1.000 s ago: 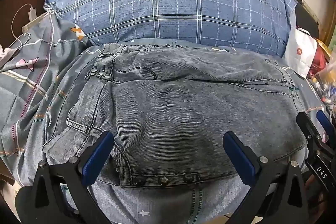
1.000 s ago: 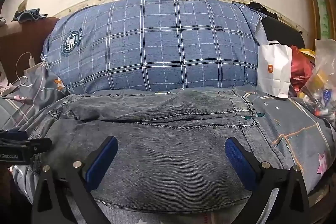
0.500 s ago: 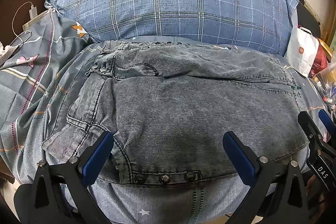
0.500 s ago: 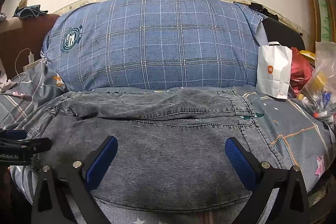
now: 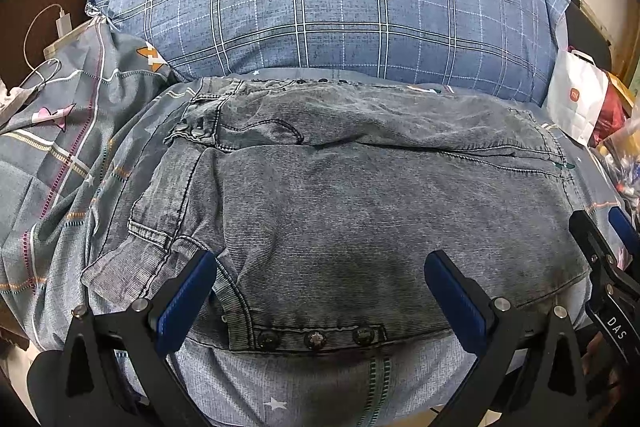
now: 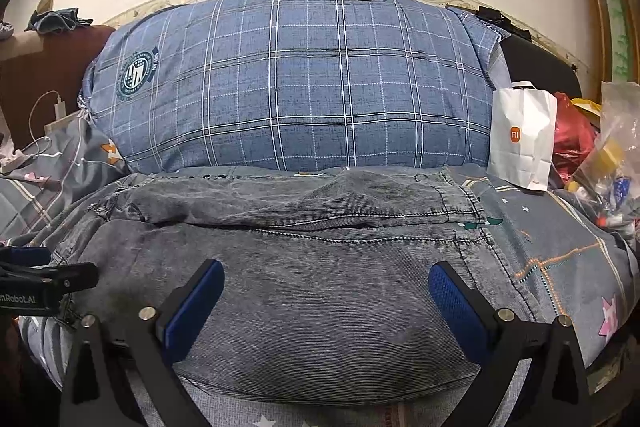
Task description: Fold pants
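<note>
Grey denim pants (image 5: pixel 352 211) lie folded into a wide flat stack on the bed, with a row of metal buttons along the near hem. They also show in the right wrist view (image 6: pixel 312 283). My left gripper (image 5: pixel 320 291) is open and empty, hovering over the near edge of the pants. My right gripper (image 6: pixel 326 299) is open and empty above the pants' near right part. The right gripper's fingers (image 5: pixel 600 251) show at the right edge of the left view, and the left gripper's body (image 6: pixel 44 287) shows at the left of the right view.
A large blue plaid pillow (image 6: pixel 296 83) lies behind the pants. The grey patterned bed sheet (image 5: pixel 60 167) spreads around. A white paper bag (image 6: pixel 522 135) and plastic bags with clutter (image 6: pixel 604 163) sit at the right. A charger and white cable (image 5: pixel 44 39) lie at the left.
Both grippers have drawn back and lifted slightly from the pants; more of the wall and pillow shows. The pants have not moved.
</note>
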